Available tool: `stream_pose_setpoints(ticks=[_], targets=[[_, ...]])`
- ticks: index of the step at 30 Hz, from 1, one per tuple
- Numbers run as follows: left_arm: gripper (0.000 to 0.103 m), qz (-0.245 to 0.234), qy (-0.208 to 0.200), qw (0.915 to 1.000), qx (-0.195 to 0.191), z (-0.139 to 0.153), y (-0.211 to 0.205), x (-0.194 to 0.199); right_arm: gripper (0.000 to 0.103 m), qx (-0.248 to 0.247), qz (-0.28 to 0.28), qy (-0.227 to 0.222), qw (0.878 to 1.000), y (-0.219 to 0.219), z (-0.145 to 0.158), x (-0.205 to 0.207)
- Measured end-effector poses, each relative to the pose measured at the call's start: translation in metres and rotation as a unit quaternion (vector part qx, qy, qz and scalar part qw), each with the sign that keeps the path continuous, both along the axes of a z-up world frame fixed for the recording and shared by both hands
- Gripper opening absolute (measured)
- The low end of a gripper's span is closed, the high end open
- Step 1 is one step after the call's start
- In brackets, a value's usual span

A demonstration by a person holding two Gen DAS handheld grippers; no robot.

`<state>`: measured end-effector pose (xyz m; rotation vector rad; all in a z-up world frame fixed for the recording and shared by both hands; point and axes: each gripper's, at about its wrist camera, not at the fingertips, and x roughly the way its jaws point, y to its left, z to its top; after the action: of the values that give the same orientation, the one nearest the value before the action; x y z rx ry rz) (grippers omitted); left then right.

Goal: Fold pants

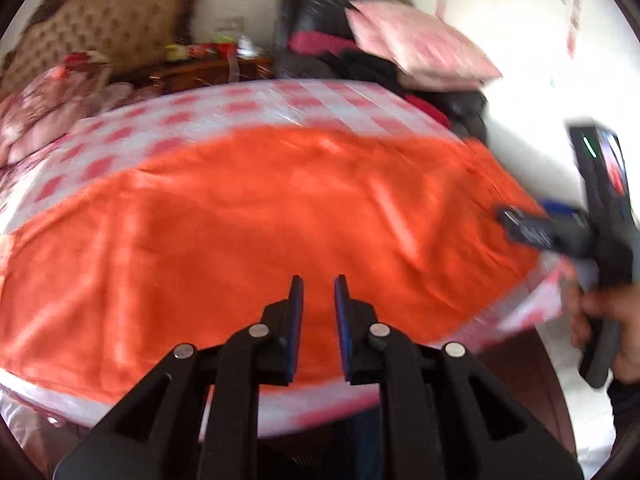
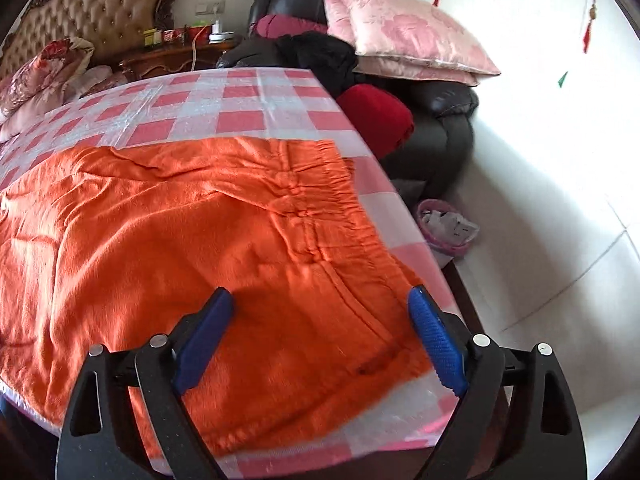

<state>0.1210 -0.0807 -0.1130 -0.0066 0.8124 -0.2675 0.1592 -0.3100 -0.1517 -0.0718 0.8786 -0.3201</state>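
Note:
Orange pants (image 1: 248, 216) lie spread flat on a table with a red-and-white checked cloth (image 1: 240, 100). In the right wrist view the pants (image 2: 180, 232) show their gathered waistband (image 2: 320, 184) toward the table's right edge. My left gripper (image 1: 319, 280) hovers over the near part of the pants, its jaws a narrow gap apart with nothing between them. My right gripper (image 2: 320, 296) is wide open above the waist corner, empty. The right gripper (image 1: 520, 224) also shows in the left wrist view, at the pants' right end, held by a hand (image 1: 616, 320).
The checked cloth (image 2: 240, 100) is bare beyond the pants. A dark armchair (image 2: 440, 132) with pink pillows (image 2: 400, 36) and clothes stands right of the table. A small pink basket (image 2: 444, 228) sits on the floor. A bed with a tufted headboard (image 2: 100, 12) and a nightstand (image 2: 180, 56) stand behind.

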Motion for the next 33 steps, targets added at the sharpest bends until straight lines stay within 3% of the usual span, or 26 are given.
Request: stream_pose_setpoints(ticks=[2, 4, 8, 13, 14, 17, 19, 22, 23, 25, 27, 30, 32, 33], targets=[[0.017, 0.065, -0.018, 0.9977, -0.004, 0.013, 0.053, 0.016, 0.087, 0.008, 0.000, -0.014, 1.000, 0.010, 0.011, -0.010], [0.017, 0.136, -0.010, 0.9906, 0.007, 0.016, 0.111, 0.032, 0.087, 0.024, 0.025, -0.026, 0.999, 0.029, 0.022, -0.019], [0.014, 0.196, 0.009, 0.9797, 0.038, 0.006, 0.198, 0.063, 0.087, 0.061, 0.106, -0.031, 0.992, 0.095, 0.032, -0.034], [0.014, 0.222, 0.087, 0.9693, 0.062, -0.017, 0.290, 0.104, 0.087, 0.083, 0.193, -0.005, 0.978, 0.176, 0.027, -0.040], [0.014, 0.221, 0.089, 0.9699, 0.051, -0.019, 0.302, 0.107, 0.087, 0.084, 0.204, 0.000, 0.975, 0.190, 0.025, -0.041], [0.014, 0.204, 0.091, 0.9725, 0.066, -0.018, 0.326, 0.114, 0.087, 0.081, 0.224, 0.011, 0.971, 0.220, 0.017, -0.043], [0.014, 0.217, 0.095, 0.9695, 0.062, -0.019, 0.344, 0.115, 0.087, 0.081, 0.231, 0.026, 0.969, 0.234, 0.008, -0.042], [0.015, 0.220, 0.085, 0.9715, 0.019, -0.018, 0.373, 0.118, 0.085, 0.074, 0.238, 0.036, 0.968, 0.248, 0.000, -0.041], [0.016, 0.235, 0.084, 0.9682, 0.022, -0.016, 0.383, 0.116, 0.084, 0.069, 0.240, 0.036, 0.968, 0.251, -0.002, -0.041], [0.027, 0.284, 0.074, 0.9559, 0.007, -0.010, 0.413, 0.104, 0.084, 0.067, 0.241, 0.034, 0.968, 0.257, -0.001, -0.040], [0.047, 0.330, 0.059, 0.9406, -0.054, -0.005, 0.449, 0.081, 0.084, 0.071, 0.239, 0.032, 0.968, 0.258, 0.001, -0.038], [0.048, 0.382, 0.053, 0.9083, -0.162, -0.008, 0.499, 0.030, 0.085, 0.084, 0.236, 0.025, 0.968, 0.262, 0.005, -0.033], [0.048, 0.406, 0.053, 0.8715, -0.270, -0.024, 0.523, -0.020, 0.085, 0.098, 0.233, 0.026, 0.967, 0.268, 0.006, -0.027], [0.050, 0.406, 0.053, 0.8649, -0.290, -0.028, 0.527, -0.032, 0.085, 0.099, 0.233, 0.023, 0.967, 0.272, 0.008, -0.025]])
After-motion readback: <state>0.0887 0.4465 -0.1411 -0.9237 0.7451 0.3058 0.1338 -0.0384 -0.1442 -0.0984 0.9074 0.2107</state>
